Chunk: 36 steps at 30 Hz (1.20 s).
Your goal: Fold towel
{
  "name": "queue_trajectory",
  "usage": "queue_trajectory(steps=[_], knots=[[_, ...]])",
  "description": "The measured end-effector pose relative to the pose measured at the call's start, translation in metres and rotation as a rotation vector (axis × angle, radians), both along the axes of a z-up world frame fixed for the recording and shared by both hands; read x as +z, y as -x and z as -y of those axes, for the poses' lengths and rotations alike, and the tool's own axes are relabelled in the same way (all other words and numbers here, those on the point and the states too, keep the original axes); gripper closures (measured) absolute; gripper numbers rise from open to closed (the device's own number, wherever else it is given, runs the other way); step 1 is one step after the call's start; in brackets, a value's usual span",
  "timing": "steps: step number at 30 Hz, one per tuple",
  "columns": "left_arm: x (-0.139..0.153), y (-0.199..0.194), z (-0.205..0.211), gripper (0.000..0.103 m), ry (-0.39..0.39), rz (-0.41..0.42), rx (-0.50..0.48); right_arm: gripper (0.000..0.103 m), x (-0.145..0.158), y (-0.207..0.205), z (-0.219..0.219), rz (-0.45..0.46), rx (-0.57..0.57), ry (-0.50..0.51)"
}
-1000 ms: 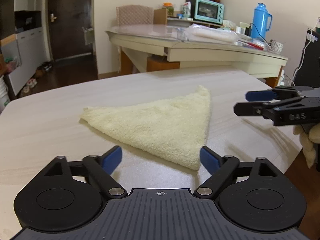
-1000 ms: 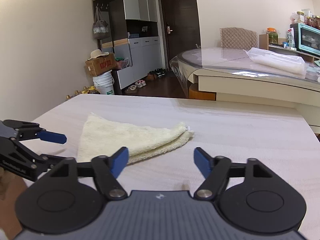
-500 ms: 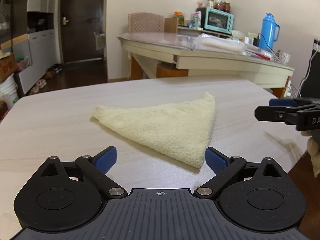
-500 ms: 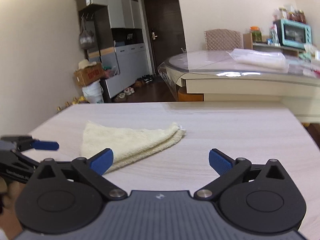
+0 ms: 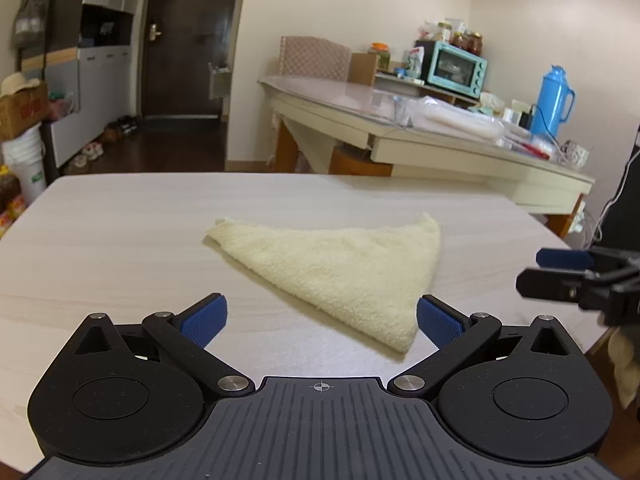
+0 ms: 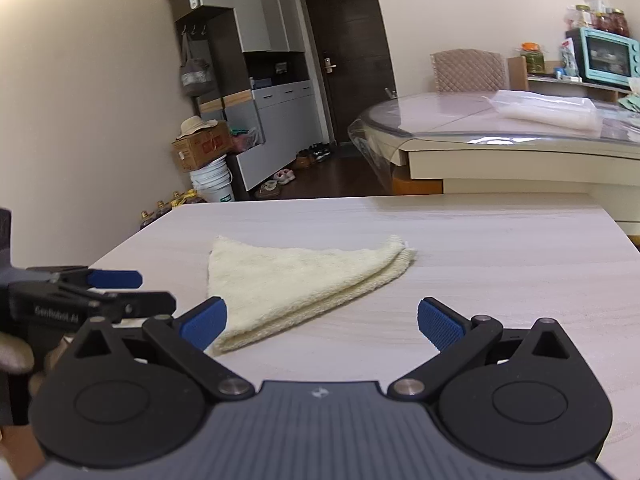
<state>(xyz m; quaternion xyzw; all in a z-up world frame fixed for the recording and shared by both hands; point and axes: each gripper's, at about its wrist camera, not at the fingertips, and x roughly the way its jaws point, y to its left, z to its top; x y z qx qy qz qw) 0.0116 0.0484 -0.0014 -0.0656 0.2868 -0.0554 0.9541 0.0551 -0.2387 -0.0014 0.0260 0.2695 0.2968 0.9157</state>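
Observation:
A pale yellow towel (image 5: 340,268) lies folded into a triangle on the light wooden table (image 5: 120,240); it also shows in the right wrist view (image 6: 296,284). My left gripper (image 5: 320,320) is open and empty, just in front of the towel's near corner. My right gripper (image 6: 322,320) is open and empty, short of the towel's near edge. Each gripper shows in the other's view: the right one at the right edge (image 5: 560,272), the left one at the left edge (image 6: 104,292).
A glass-topped dining table (image 5: 400,120) stands behind, with a teal oven (image 5: 452,68), a blue flask (image 5: 554,100) and a bagged bundle (image 6: 548,112). Cabinets (image 6: 276,128), a bucket (image 6: 212,184) and a box (image 6: 200,148) stand at the left.
Both grippers have drawn back from the towel and lifted a little, staying open. The towel has not moved.

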Motion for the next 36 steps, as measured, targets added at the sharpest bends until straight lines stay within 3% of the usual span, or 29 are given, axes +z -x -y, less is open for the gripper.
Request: queue_trajectory(steps=[22, 26, 36], knots=[[-0.008, -0.006, 0.011, 0.000, -0.017, -0.058, 0.065, 0.000, 0.001, 0.019, -0.014, 0.001, -0.028, 0.096], [-0.008, -0.007, 0.013, 0.000, -0.063, -0.068, 0.083, 0.000, 0.001, 0.021, -0.017, 0.014, -0.026, 0.120], [-0.004, -0.005, 0.012, 0.000, -0.083, -0.075, 0.095, 0.000, 0.003, 0.018, -0.029, 0.020, 0.010, 0.145]])
